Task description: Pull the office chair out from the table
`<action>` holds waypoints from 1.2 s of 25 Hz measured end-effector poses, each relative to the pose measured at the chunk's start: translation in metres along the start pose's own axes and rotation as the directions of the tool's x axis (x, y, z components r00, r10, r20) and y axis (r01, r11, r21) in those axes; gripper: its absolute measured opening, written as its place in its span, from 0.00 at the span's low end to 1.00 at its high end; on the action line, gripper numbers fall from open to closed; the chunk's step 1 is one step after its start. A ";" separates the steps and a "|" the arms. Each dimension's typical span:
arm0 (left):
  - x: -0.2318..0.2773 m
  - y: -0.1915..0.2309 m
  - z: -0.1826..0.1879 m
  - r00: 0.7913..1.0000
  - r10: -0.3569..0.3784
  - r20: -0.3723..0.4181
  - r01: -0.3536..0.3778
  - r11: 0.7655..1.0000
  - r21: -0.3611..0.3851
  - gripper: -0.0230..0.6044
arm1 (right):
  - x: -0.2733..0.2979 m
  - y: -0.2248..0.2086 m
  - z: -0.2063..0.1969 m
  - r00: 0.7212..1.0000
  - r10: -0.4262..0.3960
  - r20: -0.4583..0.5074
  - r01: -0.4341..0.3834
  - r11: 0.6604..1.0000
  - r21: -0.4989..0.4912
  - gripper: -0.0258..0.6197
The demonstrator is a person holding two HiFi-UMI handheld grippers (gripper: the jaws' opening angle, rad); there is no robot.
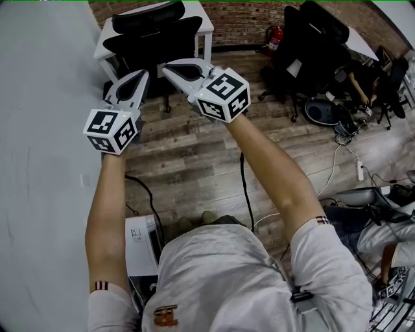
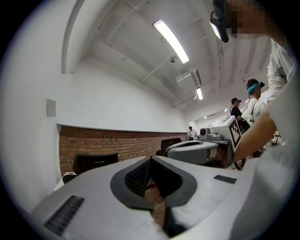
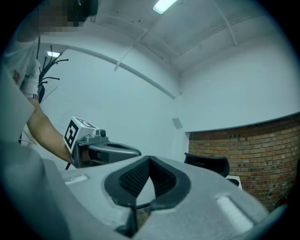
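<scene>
Holding the left gripper [image 1: 143, 74] and the right gripper [image 1: 166, 66] out in front on outstretched bare arms [image 1: 272, 168], side by side and near to each other, both pointing level toward the far end of the room. Showing closed jaws on both tongs, tips pressed together, with nothing gripped between them. Standing on a wooden floor [image 1: 194, 162], apart from the office chair [image 1: 152, 34], touching it with neither gripper. Finding this black chair ahead of the tongs, pushed in against the white table [image 1: 202, 18], its backrest turned toward the person, in front of a brick wall [image 1: 240, 19]. Seeing the same chair in both gripper views, beyond the jaws. Seeing also a red fire extinguisher [image 1: 275, 37] by that wall, more black chairs [image 1: 308, 39] to the right, a black cable [image 1: 245, 188] lying on the floor and a plain white wall [image 1: 39, 130] to the left
</scene>
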State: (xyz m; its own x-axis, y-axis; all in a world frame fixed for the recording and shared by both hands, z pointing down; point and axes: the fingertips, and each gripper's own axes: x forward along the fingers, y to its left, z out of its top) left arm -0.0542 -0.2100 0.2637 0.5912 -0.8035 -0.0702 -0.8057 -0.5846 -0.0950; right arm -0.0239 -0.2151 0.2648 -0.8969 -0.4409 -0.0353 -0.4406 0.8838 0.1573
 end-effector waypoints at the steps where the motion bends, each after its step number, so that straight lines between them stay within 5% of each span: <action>1: 0.003 0.000 -0.001 1.000 0.004 -0.002 -0.004 1.000 0.004 0.04 | -0.001 -0.003 0.000 1.000 0.004 0.002 -0.004 1.000 -0.001 0.04; 16: 0.039 0.034 -0.001 0.999 0.049 -0.012 -0.049 0.998 0.037 0.04 | 0.023 -0.048 0.002 0.999 0.041 0.024 -0.041 0.999 -0.020 0.04; 30: 0.099 0.155 -0.036 0.999 0.023 -0.023 -0.022 0.999 0.026 0.04 | 0.116 -0.137 -0.036 0.999 -0.019 -0.038 0.018 0.999 -0.027 0.04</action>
State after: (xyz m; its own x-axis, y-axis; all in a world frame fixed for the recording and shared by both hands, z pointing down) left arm -0.1215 -0.3841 0.2779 0.5720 -0.8188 -0.0499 -0.8173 -0.5637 -0.1192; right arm -0.0659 -0.3925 0.2752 -0.8864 -0.4629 -0.0006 -0.4552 0.8714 0.1830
